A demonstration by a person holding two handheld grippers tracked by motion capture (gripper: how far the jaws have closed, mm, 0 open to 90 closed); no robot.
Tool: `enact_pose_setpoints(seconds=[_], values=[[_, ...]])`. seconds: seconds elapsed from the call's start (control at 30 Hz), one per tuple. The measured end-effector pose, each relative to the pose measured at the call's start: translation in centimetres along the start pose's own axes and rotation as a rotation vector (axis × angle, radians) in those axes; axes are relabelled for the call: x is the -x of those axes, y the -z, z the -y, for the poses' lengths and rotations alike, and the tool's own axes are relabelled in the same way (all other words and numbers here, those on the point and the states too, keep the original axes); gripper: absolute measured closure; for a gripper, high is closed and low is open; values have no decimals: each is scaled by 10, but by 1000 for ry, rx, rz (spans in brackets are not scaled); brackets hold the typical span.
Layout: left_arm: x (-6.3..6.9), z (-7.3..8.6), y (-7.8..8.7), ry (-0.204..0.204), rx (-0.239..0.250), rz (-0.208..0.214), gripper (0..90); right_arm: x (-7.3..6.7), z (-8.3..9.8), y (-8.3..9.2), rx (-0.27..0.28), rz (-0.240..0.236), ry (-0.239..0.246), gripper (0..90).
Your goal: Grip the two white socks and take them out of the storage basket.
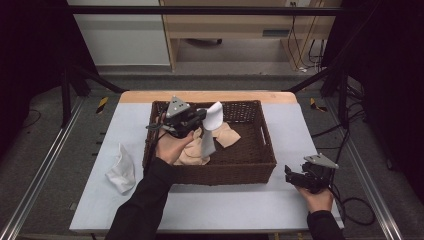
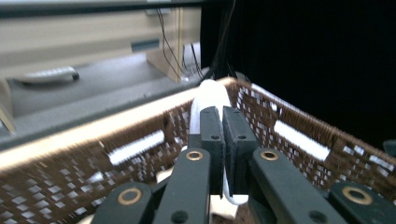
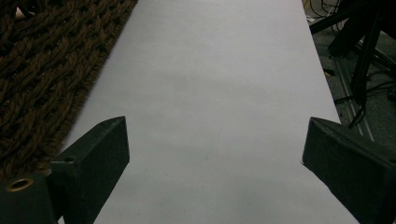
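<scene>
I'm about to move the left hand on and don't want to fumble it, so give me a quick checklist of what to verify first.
1. Left gripper shut on the white cloth: ok.
2. Cloth lifted above the wicker basket: ok.
3. Cloth free of the beige cloths below: cannot tell.
4. Right gripper open and empty over the table: ok.
5. Second white cloth lying left of the basket, out of the way: ok.
</scene>
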State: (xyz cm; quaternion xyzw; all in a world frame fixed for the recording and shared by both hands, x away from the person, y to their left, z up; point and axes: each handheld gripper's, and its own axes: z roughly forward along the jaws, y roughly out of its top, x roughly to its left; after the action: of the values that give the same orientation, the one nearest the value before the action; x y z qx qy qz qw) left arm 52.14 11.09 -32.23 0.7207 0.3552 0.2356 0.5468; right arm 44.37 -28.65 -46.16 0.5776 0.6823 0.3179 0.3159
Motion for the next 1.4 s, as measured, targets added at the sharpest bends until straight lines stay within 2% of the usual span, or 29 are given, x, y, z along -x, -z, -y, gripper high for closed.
enact_pose_setpoints(seconds=[0.1, 0.37, 0.4, 0.87, 0.9, 1.03, 1.2, 1.37, 1.4], values=[[-2, -12, 13, -3, 43, -16, 871, 0, 0, 0, 0, 1, 0, 76], [-10, -32, 45, -12, 109, -44, 871, 0, 0, 0, -2, 1, -2, 76], [-10, -32, 45, -12, 109, -44, 871, 0, 0, 0, -2, 1, -2, 76], [-21, -62, 104, -30, 207, -100, 871, -1, 1, 0, -1, 5, 5, 77], [-21, -62, 104, -30, 207, -100, 871, -1, 1, 0, -1, 5, 5, 77], [-31, -68, 126, -21, 237, -126, 871, -1, 1, 0, -4, 7, 7, 77], [-39, -69, 143, -16, 256, -150, 871, -1, 1, 0, -6, 7, 7, 77], [-49, -68, 159, -14, 268, -180, 871, -1, 1, 1, -7, 4, 6, 78], [-55, -65, 168, -11, 271, -199, 871, -1, 1, 1, -3, 7, 7, 78]])
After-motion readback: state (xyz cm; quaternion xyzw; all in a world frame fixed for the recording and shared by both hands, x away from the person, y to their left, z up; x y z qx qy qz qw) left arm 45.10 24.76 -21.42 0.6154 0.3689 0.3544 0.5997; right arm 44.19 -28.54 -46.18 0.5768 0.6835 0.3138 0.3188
